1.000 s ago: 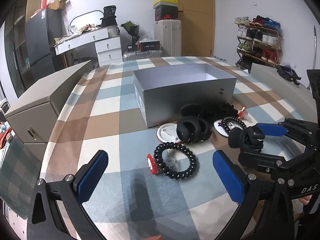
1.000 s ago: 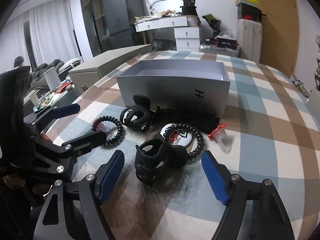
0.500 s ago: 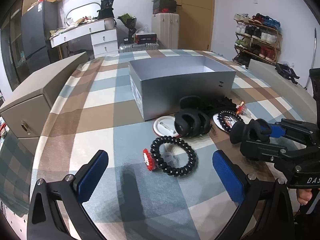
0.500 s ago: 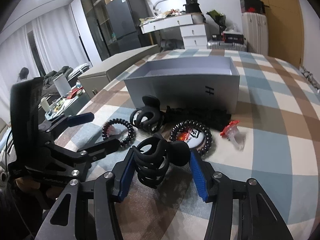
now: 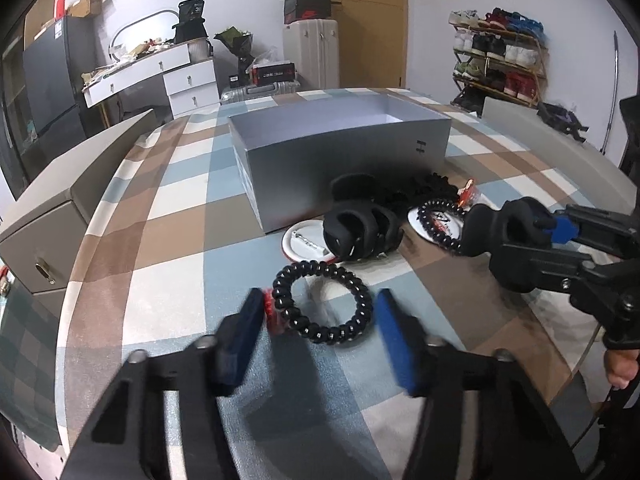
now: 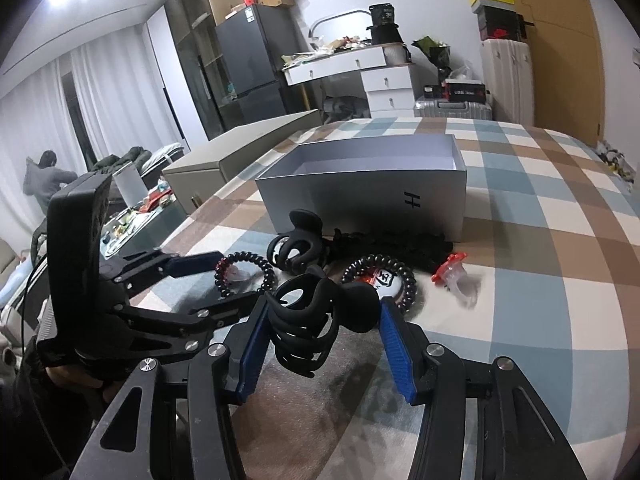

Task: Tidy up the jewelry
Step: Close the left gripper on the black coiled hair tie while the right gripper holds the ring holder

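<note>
My right gripper (image 6: 322, 322) is shut on a black claw hair clip (image 6: 316, 320) and holds it above the checked tablecloth; the clip also shows in the left wrist view (image 5: 500, 226). My left gripper (image 5: 320, 320) is half closed around a black spiral hair tie (image 5: 322, 302) with a red tag, lying on the cloth; whether the pads touch it is unclear. An open grey box (image 6: 400, 172) stands behind. In front of it lie a second black claw clip (image 6: 298, 246), another spiral tie on a white badge (image 6: 384, 278), a black scrunchie (image 6: 400, 244) and a red-capped clear piece (image 6: 456, 276).
A grey box lid (image 5: 72, 184) lies at the table's left edge. A white round badge (image 5: 304, 240) lies beside the box. Behind the table stand a white dresser (image 5: 160, 76), a suitcase (image 5: 312, 56) and a shoe rack (image 5: 496, 64).
My right gripper closed on the claw clip and lifted it off the cloth. My left gripper moved forward and narrowed its jaws around the spiral hair tie.
</note>
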